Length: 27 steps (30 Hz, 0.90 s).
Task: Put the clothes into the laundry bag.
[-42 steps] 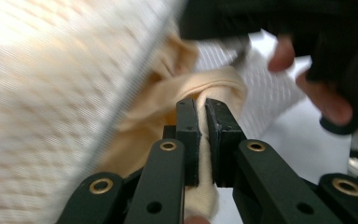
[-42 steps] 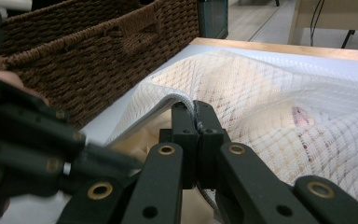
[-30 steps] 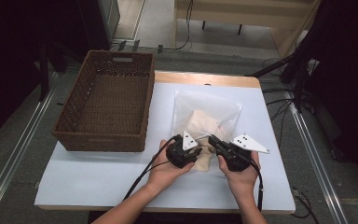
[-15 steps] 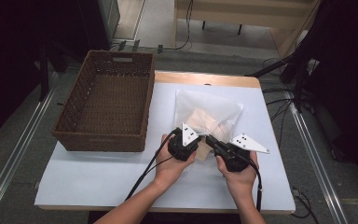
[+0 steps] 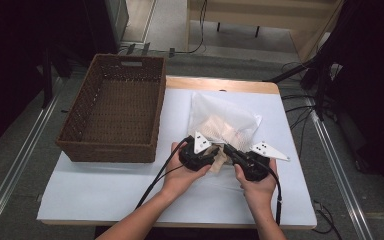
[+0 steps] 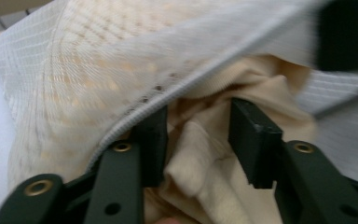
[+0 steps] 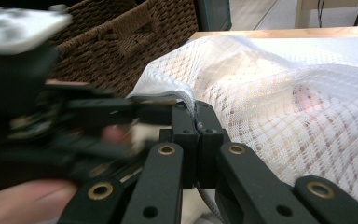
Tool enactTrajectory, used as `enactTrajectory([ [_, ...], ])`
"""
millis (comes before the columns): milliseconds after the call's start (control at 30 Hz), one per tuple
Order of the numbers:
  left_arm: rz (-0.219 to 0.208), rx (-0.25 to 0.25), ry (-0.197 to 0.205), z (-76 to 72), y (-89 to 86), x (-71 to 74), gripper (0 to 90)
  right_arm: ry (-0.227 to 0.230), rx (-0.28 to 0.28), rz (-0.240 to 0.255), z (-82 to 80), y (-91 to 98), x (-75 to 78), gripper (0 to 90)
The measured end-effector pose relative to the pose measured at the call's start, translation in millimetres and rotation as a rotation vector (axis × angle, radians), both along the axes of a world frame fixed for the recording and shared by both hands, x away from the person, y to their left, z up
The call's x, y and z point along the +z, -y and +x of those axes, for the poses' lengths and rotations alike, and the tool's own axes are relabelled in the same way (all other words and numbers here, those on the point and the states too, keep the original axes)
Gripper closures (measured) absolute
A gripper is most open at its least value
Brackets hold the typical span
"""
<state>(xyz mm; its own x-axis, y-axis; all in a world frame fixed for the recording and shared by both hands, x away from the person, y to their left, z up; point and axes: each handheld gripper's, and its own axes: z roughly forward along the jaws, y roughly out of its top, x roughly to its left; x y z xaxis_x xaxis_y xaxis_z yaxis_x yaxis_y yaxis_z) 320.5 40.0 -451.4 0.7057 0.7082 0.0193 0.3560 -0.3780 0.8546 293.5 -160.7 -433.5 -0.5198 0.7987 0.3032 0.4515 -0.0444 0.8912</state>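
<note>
A white mesh laundry bag [image 5: 224, 120] lies on the white-covered table [image 5: 105, 190], right of centre, its open edge turned toward the person at 6 o'clock. Inside it sits a cream knitted garment [image 6: 205, 158], part of which spills out at the mouth between the two grippers; through the mesh a faint pink patch also shows. In the left gripper view the bag's zip edge [image 6: 168, 93] runs diagonally from 7 o'clock up to 2 o'clock, lifted above the garment. The left gripper [image 5: 215, 154] reaches into the mouth; its jaws have just been opening and stand spread, with folds of the cream garment between them but not visibly squeezed, and the left-hand jaw in that view lies against the zip edge. The right gripper [image 7: 196, 128], at 3 o'clock from the left one, has its jaws pressed together, pinching the bag's zip edge at its mouth. The person's left hand [image 5: 182, 175] and right hand [image 5: 256, 182] come in from 6 o'clock, each trailing a black cable. At 9 o'clock from the bag, just beside it, stands a rectangular dark brown woven wicker basket [image 5: 80, 120]; its handle cutout faces 12 o'clock. The table's wooden rim [image 5: 220, 84] shows at 12 o'clock.
</note>
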Motion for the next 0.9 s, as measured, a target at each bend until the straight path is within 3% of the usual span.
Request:
enactTrajectory([
  [33, 0.011, -0.010, -0.011, -2.8, -0.9, -1.4, 53.8, 0.000, 0.000, 0.000, 0.1, 0.1, 0.2, 90.0],
  [133, 0.100, -0.011, -0.046, -0.9, 1.4, -14.0, 49.6, 0.002, -0.001, 0.002, 0.6, -1.5, 0.5, 90.0],
  [233, 0.086, 0.013, -0.096, 5.1, 2.5, -18.6, 50.7, 0.003, 0.006, -0.012, -0.2, -4.2, 0.5, 90.0],
  [300, 0.094, 0.015, -0.124, 8.8, 4.6, -18.5, 58.7, 0.003, 0.009, -0.012, -1.3, -6.7, 0.3, 90.0],
  [367, 0.104, -0.002, -0.157, 11.2, 9.2, -15.5, 78.8, 0.006, 0.012, -0.015, -1.5, -7.4, 0.5, 90.0],
  [400, 0.103, 0.005, -0.149, 11.4, 11.6, -12.4, 81.5, 0.007, 0.013, -0.013, -1.5, -7.6, 0.8, 90.0],
  [467, 0.057, 0.020, -0.108, 10.8, 15.2, -6.1, 82.7, 0.013, 0.014, -0.009, -2.7, -7.6, 2.5, 90.0],
  [600, -0.118, 0.047, -0.030, 16.2, 18.4, 1.9, 82.9, 0.042, 0.015, 0.004, -9.3, -8.5, 14.7, 90.0],
  [667, -0.193, 0.077, 0.044, 19.0, 18.3, 3.5, 82.7, 0.060, 0.008, 0.007, -10.1, -8.0, 18.9, 90.0],
  [700, -0.198, 0.101, 0.096, 19.9, 19.6, 3.2, 82.6, 0.057, 0.005, 0.011, -10.2, -7.6, 19.7, 90.0],
  [733, -0.174, 0.144, 0.141, 21.3, 22.0, 1.5, 82.4, 0.053, 0.004, 0.018, -9.9, -7.0, 19.7, 90.0],
  [800, -0.095, 0.244, 0.166, 29.5, 26.7, -7.6, 81.8, 0.048, 0.002, 0.008, -8.2, -6.3, 17.8, 90.0],
  [833, -0.069, 0.268, 0.124, 36.3, 27.4, -14.0, 81.3, 0.042, -0.001, 0.008, -7.7, -6.5, 16.3, 90.0],
  [900, -0.098, 0.231, -0.012, 46.6, 24.4, -21.5, 79.1, 0.030, -0.005, -0.009, -6.5, -6.9, 12.4, 90.0],
])
